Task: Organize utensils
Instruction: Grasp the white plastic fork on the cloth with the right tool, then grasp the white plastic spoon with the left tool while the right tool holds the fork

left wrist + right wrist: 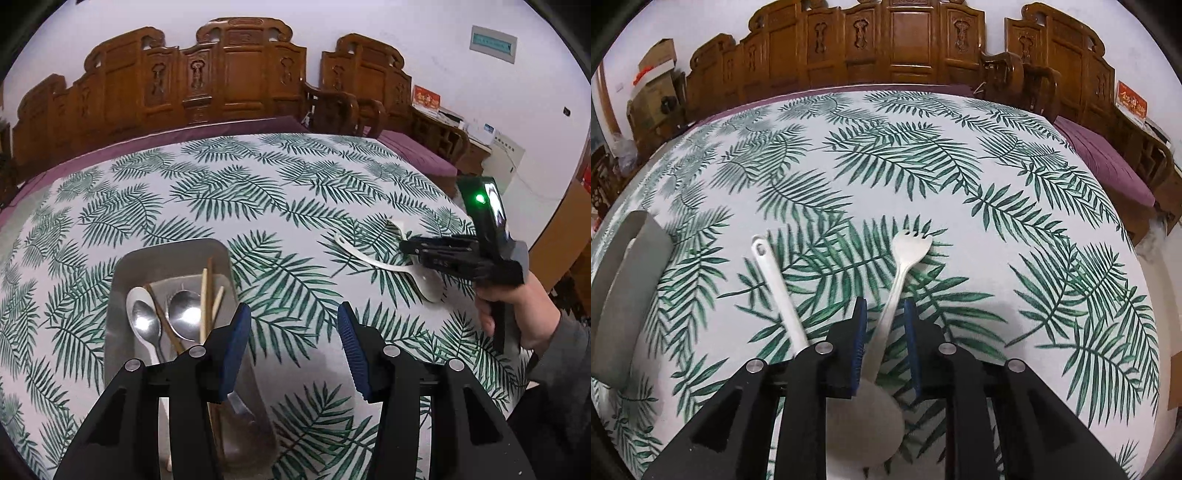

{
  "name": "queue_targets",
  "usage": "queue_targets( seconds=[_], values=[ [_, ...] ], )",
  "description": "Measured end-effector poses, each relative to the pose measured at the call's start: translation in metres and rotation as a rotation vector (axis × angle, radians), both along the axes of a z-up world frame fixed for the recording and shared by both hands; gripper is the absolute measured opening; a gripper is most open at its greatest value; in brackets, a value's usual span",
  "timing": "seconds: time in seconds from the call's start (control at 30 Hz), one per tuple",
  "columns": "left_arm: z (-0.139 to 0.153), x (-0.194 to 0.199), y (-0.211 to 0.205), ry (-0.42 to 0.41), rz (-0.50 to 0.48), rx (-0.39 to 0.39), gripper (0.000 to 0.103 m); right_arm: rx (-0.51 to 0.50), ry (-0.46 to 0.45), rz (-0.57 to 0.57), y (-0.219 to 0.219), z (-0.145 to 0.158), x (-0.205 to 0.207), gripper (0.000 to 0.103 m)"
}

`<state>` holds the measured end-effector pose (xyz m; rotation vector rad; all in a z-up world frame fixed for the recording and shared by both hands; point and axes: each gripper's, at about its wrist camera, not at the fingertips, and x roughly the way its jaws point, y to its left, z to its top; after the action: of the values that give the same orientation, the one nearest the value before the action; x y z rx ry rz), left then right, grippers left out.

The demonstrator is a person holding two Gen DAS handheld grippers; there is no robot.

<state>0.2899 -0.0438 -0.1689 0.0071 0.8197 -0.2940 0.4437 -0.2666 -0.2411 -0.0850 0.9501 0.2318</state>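
Note:
A metal tray (166, 254) at the left holds two metal spoons (184, 314), a white spoon and several chopsticks (205, 295). My left gripper (293, 310) hovers just right of the tray, open, with only tablecloth between its blue pads. On the cloth to the right lie a white spork (910, 243) and a white ladle (777, 280) side by side. My right gripper (884, 301) is low over them, and the spork's handle runs between its narrowly parted jaws. The pads do not press on it. The ladle's bowl lies under the gripper. A hand holds the right gripper (408, 247).
The table wears a leaf-print cloth (923, 155). A carved wooden bench (240, 74) with purple cushions stands behind and to the right of it. The tray (631, 295) shows at the far left of the right wrist view. Cardboard boxes (653, 81) stand at the back left.

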Motion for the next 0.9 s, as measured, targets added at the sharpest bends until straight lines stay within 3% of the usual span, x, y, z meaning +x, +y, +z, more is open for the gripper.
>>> queue_targets(
  seconds=[0.1,0.23,0.7,0.9],
  values=[
    [-0.003,-0.001,-0.008,0.006,-0.002,0.009,0.046,0.011,0.016,-0.006,-0.006,-0.003,0.003,0.02],
    [-0.005,0.0,-0.017,0.01,-0.003,0.024,0.046,0.021,0.03,-0.004,-0.012,-0.001,0.002,0.009],
    [-0.005,0.006,-0.058,0.045,-0.047,0.055,0.046,0.11,0.034,0.002,-0.044,0.02,-0.013,0.009],
    [-0.007,0.015,-0.081,0.072,-0.06,0.046,0.046,0.271,0.06,0.015,-0.059,0.026,-0.019,0.009]
  ],
)
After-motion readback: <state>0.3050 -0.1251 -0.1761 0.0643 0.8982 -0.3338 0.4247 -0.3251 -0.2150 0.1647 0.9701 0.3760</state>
